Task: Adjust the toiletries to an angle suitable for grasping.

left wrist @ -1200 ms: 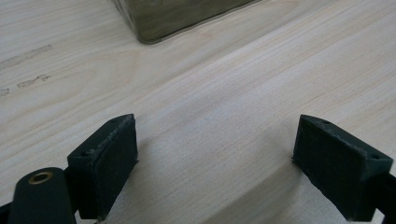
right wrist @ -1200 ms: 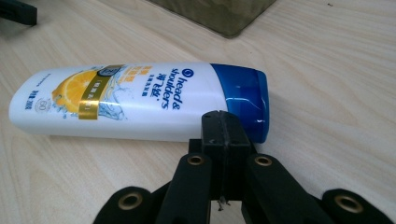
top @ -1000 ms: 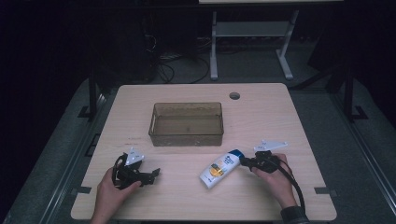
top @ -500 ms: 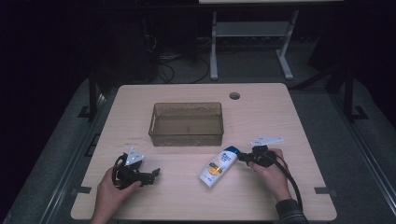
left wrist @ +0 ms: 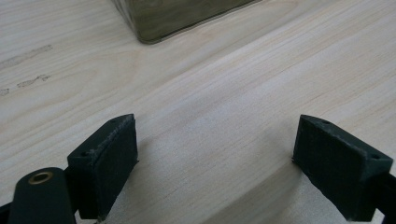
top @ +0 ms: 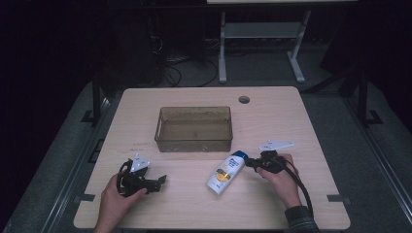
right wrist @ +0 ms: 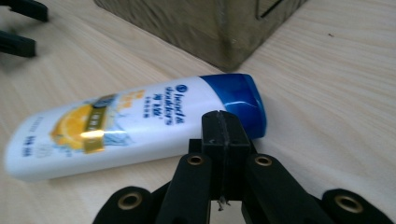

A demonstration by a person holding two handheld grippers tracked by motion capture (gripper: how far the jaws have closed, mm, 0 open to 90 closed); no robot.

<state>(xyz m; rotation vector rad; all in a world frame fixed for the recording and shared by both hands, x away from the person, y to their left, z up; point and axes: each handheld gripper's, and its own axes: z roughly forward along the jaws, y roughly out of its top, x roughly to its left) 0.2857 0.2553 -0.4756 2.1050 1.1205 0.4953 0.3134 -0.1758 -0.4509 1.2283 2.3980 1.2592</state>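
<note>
Two grippers are at work, and the right gripper (right wrist: 223, 122) is the busy one: its jaws are pressed flat together with nothing between them, their tips right at the blue cap end of the shampoo bottle (right wrist: 135, 128). In the high view the bottle (top: 226, 172) lies on its side on the table (top: 291, 121), just ahead of the right gripper (top: 250, 163) and a little toward the other hand, near the front wall of the clear bin (top: 193, 141) but apart from it.

My reading is that this is the approach or a nudge before a pickup, since closed jaws cannot take the bottle. The next move calls for the jaws to spread wider than the bottle's body and then straddle it across its narrow width.

Its long axis runs diagonally: the cap points away from the person toward the bin's near corner, and the white base points back toward the table's near edge.

Left gripper (top: 158, 180) rests on the table well to the side, its jaws spread wide over bare wood.
</note>
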